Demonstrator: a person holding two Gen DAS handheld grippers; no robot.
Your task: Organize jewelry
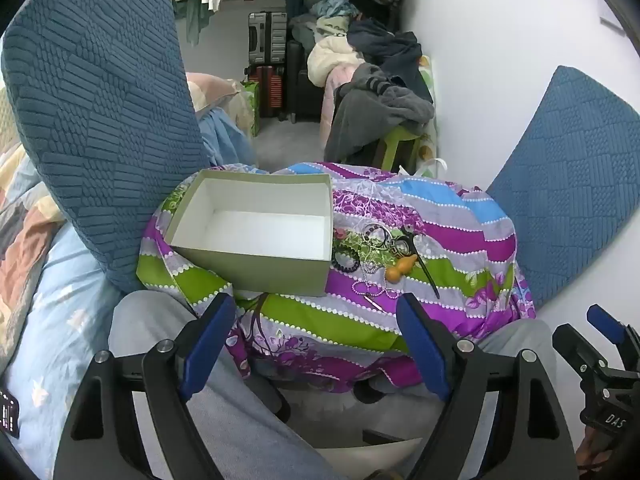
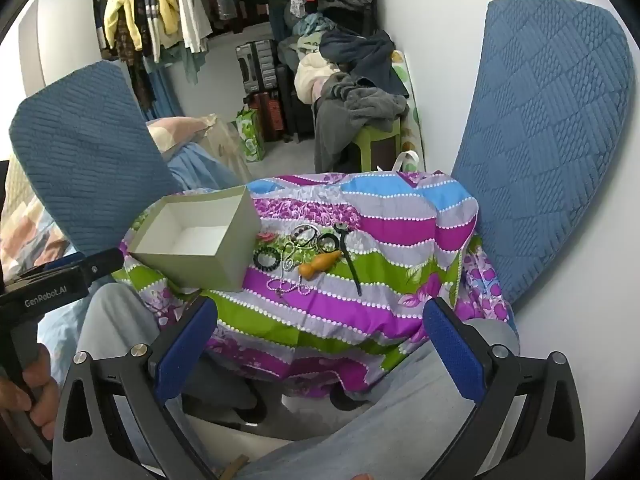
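Observation:
An open olive-green box with a white, empty inside sits on a striped purple, green and blue cloth. Right of the box lies a small heap of jewelry: an orange gourd pendant, a black coil hair tie, bangles, a bead chain and a black hair stick. My left gripper hangs open near the cloth's front edge, nothing between its blue pads. My right gripper is open too, in front of the jewelry.
Blue quilted cushions stand on both sides of the cloth. A person's grey-trousered legs lie below the grippers. Behind are suitcases, a clothes pile on a green stool and hanging garments.

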